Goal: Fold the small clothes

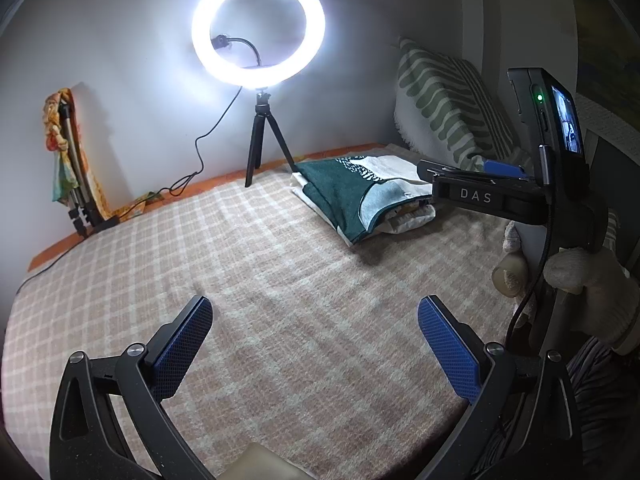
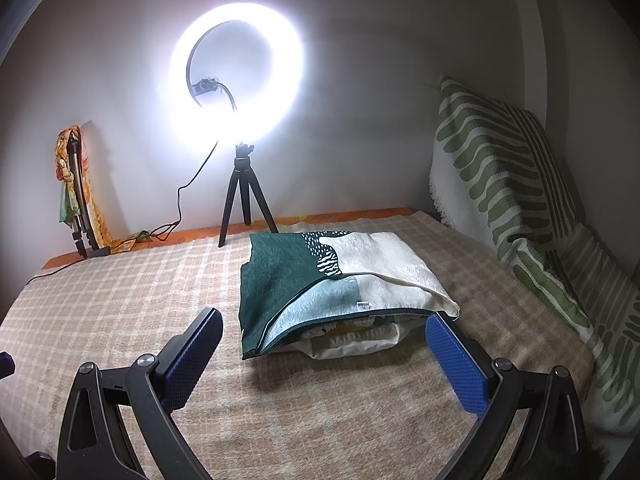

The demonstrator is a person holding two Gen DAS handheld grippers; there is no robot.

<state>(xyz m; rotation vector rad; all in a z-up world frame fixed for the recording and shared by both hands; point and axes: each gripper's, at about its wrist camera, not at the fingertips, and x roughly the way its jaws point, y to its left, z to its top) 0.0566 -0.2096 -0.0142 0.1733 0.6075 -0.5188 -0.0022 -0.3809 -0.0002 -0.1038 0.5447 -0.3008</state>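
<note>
A pile of folded clothes [image 2: 320, 288] lies on the checked bed cover [image 2: 120, 280]; its top piece is dark green, pale green and cream, with white pieces under it. In the left wrist view the same pile [image 1: 360, 196] sits at the far right of the bed. My right gripper [image 2: 324, 324] is open just in front of the pile, its right finger [image 2: 452, 356] close to the pile's near right corner. My left gripper [image 1: 316, 316] is open over bare bed cover [image 1: 240, 264], holding nothing. The right gripper's body [image 1: 520, 196] shows at the right, held by a gloved hand [image 1: 588, 284].
A lit ring light on a small tripod [image 2: 240, 200] stands at the bed's far edge, its cable [image 2: 180, 208] trailing left. A folded tripod with a colourful cloth [image 2: 76, 200] leans on the wall at the left. A green-striped pillow [image 2: 500, 168] lines the right side.
</note>
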